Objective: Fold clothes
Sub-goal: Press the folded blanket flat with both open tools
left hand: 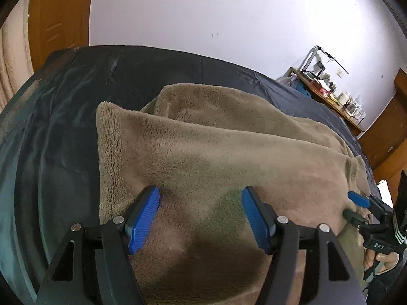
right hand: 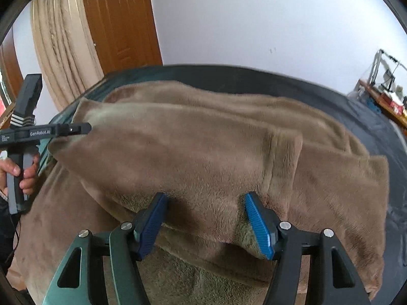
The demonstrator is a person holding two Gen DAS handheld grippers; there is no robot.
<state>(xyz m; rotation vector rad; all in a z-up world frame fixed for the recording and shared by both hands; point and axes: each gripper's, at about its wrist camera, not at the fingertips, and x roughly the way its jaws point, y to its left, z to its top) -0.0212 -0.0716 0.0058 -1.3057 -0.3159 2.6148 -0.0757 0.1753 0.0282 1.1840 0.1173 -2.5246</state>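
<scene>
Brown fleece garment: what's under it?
The brown fleece garment lies on a dark bedcover, visible around its edges. A folded-over top layer covers more fleece below. Whatever sits beneath the middle is hidden. Both claws, left claw and right claw, are open.

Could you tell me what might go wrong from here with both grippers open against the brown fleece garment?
1. Both the left gripper and the right gripper have open fingers pressed into the thick brown fleece garment; closing now may pinch several layers rather than one edge.
2. The raised fold is loose and could collapse or skew.
3. The smooth dark bed cover beneath the garment may let it slide when pulled.
</scene>
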